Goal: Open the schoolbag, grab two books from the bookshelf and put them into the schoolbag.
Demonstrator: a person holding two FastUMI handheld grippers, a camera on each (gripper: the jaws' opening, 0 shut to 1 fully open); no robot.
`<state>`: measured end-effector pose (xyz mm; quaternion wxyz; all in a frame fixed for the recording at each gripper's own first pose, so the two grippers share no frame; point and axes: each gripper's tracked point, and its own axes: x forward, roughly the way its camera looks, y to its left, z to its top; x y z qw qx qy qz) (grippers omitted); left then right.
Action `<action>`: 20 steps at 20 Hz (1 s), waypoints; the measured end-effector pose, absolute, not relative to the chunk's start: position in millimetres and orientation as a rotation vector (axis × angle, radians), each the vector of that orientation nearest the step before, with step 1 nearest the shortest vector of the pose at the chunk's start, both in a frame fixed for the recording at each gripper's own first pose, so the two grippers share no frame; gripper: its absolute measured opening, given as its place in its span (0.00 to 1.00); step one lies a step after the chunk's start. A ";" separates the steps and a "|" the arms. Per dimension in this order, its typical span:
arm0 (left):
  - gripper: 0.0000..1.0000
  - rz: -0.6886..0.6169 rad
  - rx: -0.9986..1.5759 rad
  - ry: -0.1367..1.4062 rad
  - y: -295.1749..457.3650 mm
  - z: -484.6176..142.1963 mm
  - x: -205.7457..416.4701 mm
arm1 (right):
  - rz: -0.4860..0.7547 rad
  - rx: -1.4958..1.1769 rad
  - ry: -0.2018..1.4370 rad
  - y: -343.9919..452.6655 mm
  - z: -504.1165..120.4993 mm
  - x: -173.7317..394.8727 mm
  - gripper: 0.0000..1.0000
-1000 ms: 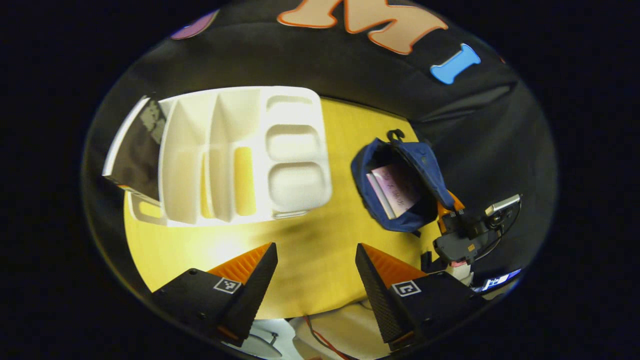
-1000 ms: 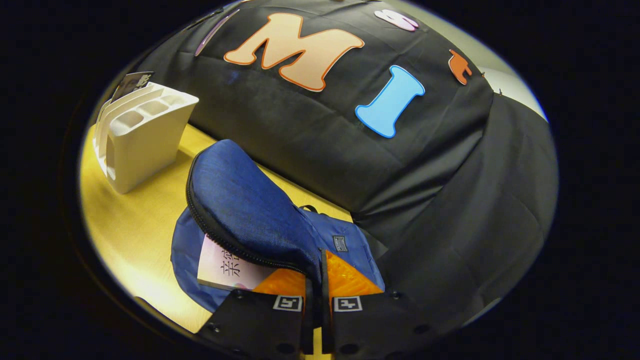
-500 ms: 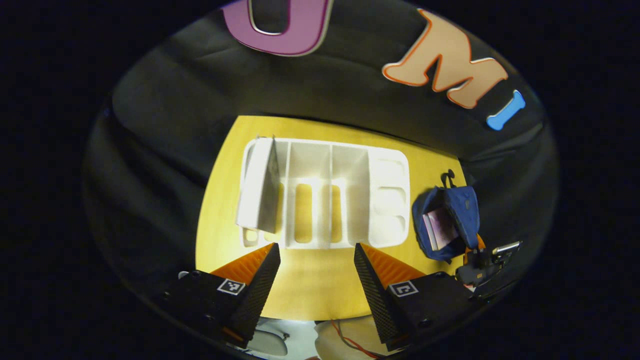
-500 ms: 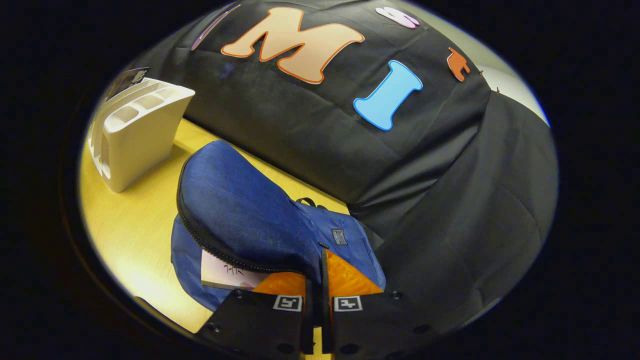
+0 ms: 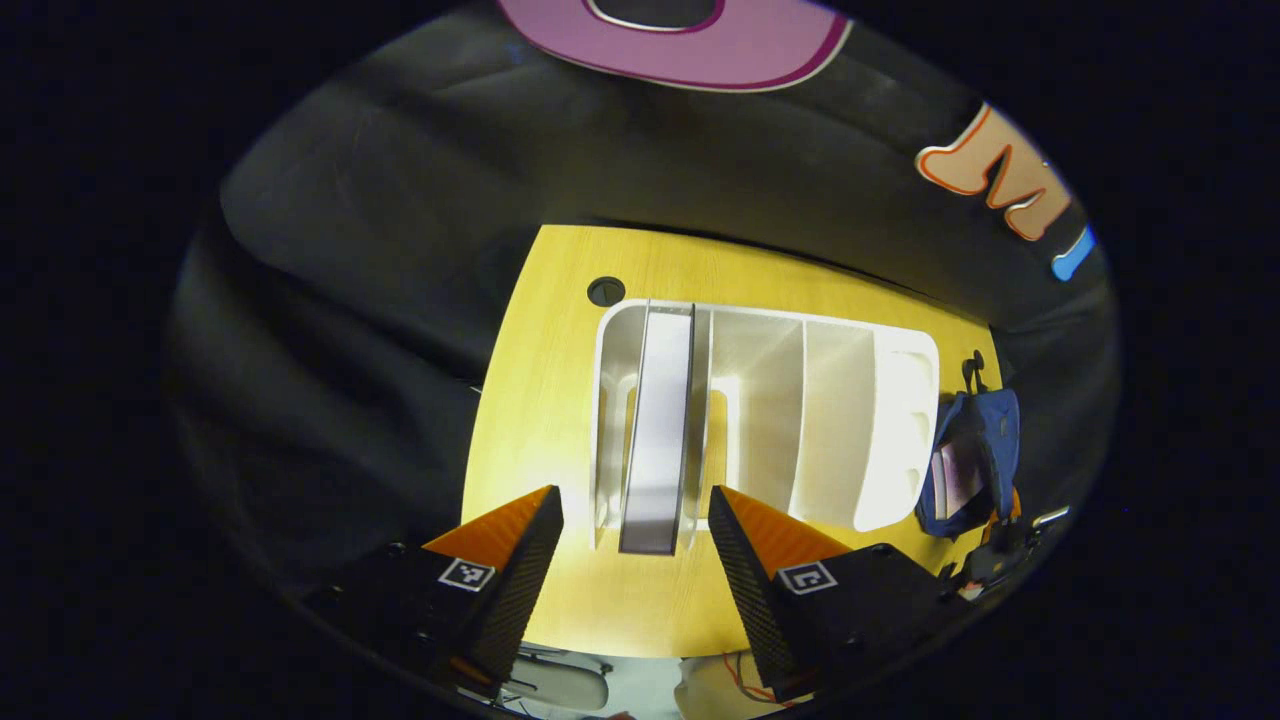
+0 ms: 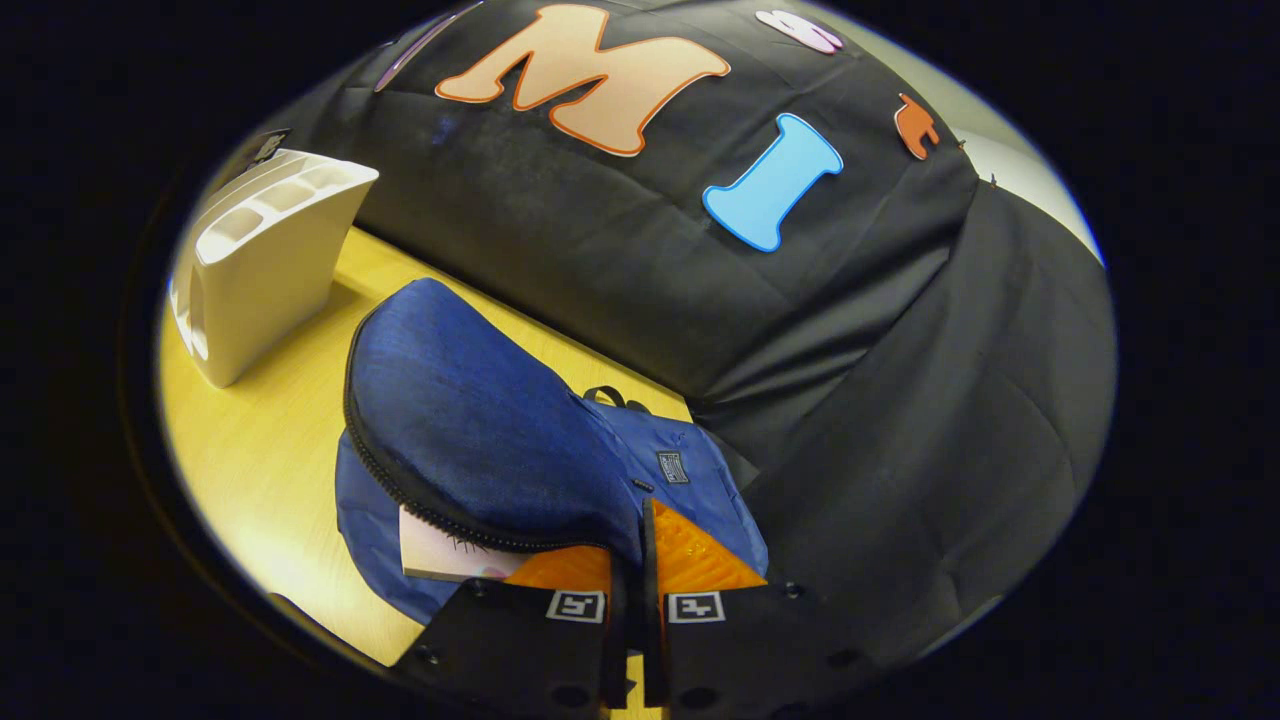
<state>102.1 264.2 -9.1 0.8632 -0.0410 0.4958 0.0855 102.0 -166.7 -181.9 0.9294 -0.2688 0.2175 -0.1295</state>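
A white bookshelf (image 5: 790, 420) stands on the yellow table (image 5: 545, 400), seen from above in the left gripper view. One book (image 5: 658, 430) stands upright in a slot near its left end. My left gripper (image 5: 635, 525) hangs open above the shelf's near edge, the book's top edge lying between its fingers' lines, apart from them. The blue schoolbag (image 6: 480, 420) lies open on the table with a pink book (image 6: 440, 550) inside. My right gripper (image 6: 628, 570) is shut on the bag's front flap and holds it up. The schoolbag (image 5: 965, 465) also sits to the shelf's right.
A round cable hole (image 5: 605, 291) is in the table behind the shelf. In the right gripper view the white bookshelf (image 6: 255, 265) stands at the far left of the table (image 6: 270, 440). Black cloth walls close in the back and right.
My left gripper has swung leftward over the bookshelf, so the upright book now lies centred between its open fingers. The right gripper keeps the bag flap lifted, almost unmoved.
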 end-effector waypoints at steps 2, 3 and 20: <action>0.86 0.170 -0.089 1.063 263.8 -19.9 113.1 | -0.270 -0.559 0.452 -166.0 -182.9 101.2 0.12; 0.86 0.168 -0.088 1.075 265.1 -26.1 118.1 | -0.273 -0.563 0.453 -165.7 -183.9 100.6 0.12; 0.39 0.253 0.005 1.285 266.8 -85.7 130.2 | -0.279 -0.575 0.456 -161.2 -183.5 83.5 0.06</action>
